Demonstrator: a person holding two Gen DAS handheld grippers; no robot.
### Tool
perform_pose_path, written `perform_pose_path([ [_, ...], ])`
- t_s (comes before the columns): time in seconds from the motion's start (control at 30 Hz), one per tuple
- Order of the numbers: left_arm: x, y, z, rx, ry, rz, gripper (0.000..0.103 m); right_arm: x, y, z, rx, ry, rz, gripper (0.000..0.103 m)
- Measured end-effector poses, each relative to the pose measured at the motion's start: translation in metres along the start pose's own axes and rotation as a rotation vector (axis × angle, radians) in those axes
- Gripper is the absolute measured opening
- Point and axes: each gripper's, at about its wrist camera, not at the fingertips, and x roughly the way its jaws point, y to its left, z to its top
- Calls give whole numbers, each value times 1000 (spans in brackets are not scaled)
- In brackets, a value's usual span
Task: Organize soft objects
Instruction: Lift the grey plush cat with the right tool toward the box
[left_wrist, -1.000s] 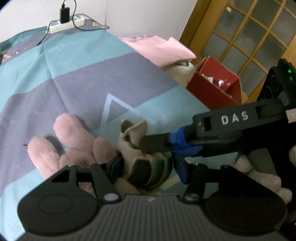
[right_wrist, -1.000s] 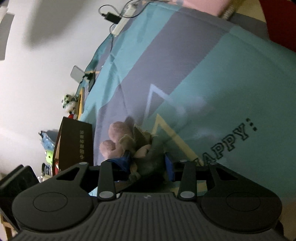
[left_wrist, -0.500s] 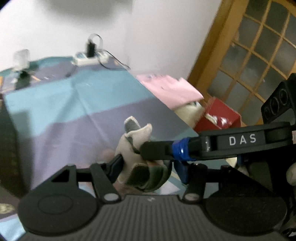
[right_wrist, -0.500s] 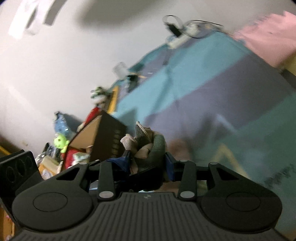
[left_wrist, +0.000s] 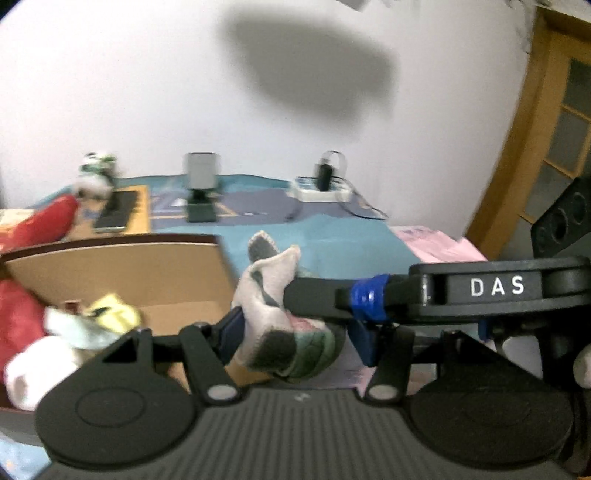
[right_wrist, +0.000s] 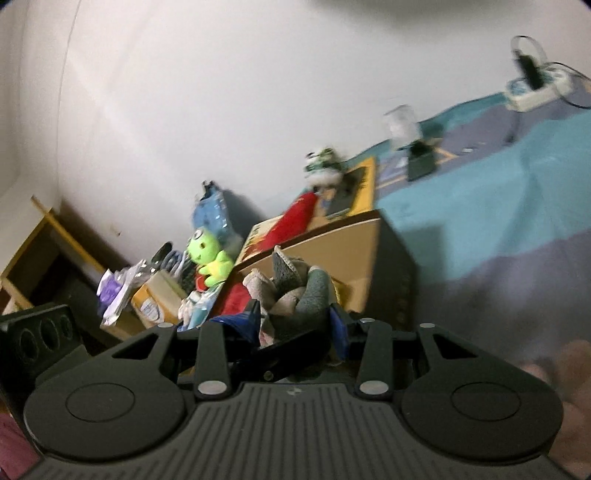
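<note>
held item: grey-green and cream plush toy (left_wrist: 280, 332), airborne, clear of the bed (left_wrist: 332, 236); both tongs grip it at once.
left tongs (left_wrist: 291, 339): clamped on the plush, blue pads against its left and right flanks; lower body bulges below the pads.
right tongs (right_wrist: 295, 325): clamped on the same plush (right_wrist: 295, 291); in the left wrist view one finger (left_wrist: 369, 299) crosses from the right and meets the toy high on its side.
long axis of plush: roughly upright in the left wrist view, cream ear or limb pointing up, rounded striped end down.
target (judged): open cardboard box (left_wrist: 122, 273), already holding soft items, among them a yellow-green piece (left_wrist: 110, 314) and a white one (left_wrist: 33, 369).
key relation: box lies left of and below the plush in the left wrist view; in the right wrist view the box wall (right_wrist: 347, 251) stands directly behind the toy.
nearer hand: left tongs sit on the box side.
next move (judged): carry leftward over the rim, then let go with both.
risk (judged): uneven release could leave the toy hanging from one pair.
</note>
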Motion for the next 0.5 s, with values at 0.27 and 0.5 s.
perform_pose_path([
  [0.27,10,67,-4,-75,42,70,59,61,24,-5,-69,5,-60,25],
  [0.5,25,105,-16,-109,121,76,60,73,30,-15,-71,-8,-138,25],
])
